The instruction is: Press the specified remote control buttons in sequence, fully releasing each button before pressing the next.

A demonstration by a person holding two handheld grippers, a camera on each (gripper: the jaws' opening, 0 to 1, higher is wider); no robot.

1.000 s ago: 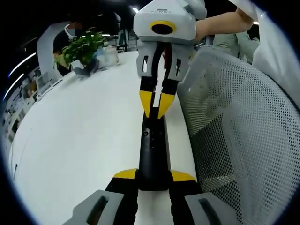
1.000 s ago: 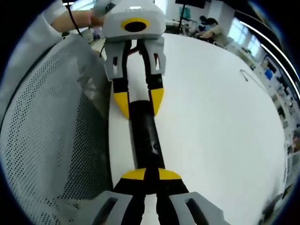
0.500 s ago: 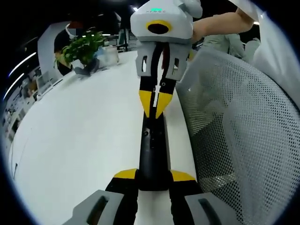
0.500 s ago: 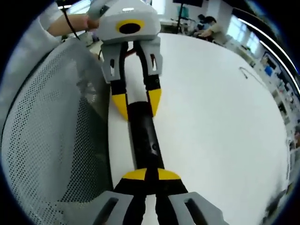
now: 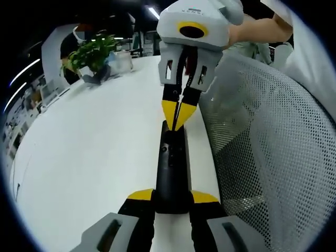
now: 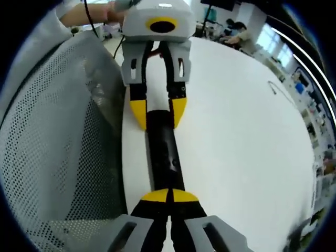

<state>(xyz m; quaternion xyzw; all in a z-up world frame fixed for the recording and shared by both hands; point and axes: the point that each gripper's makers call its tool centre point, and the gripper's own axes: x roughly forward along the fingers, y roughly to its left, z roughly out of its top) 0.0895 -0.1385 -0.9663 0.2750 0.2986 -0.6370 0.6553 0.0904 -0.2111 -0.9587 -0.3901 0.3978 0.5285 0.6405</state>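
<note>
Remote (image 5: 171,168), long and black, lies on my white worktop (image 5: 89,157) along its edge, beside a mesh chair back (image 5: 273,152). My left gripper (image 5: 172,195) has its jaws clamped on one end of the remote. My right gripper (image 6: 168,195) has its jaws pressed together, tips on the remote's top near the other end. A potted plant (image 5: 92,52) stands at the worktop's far side in the left gripper view.
</note>
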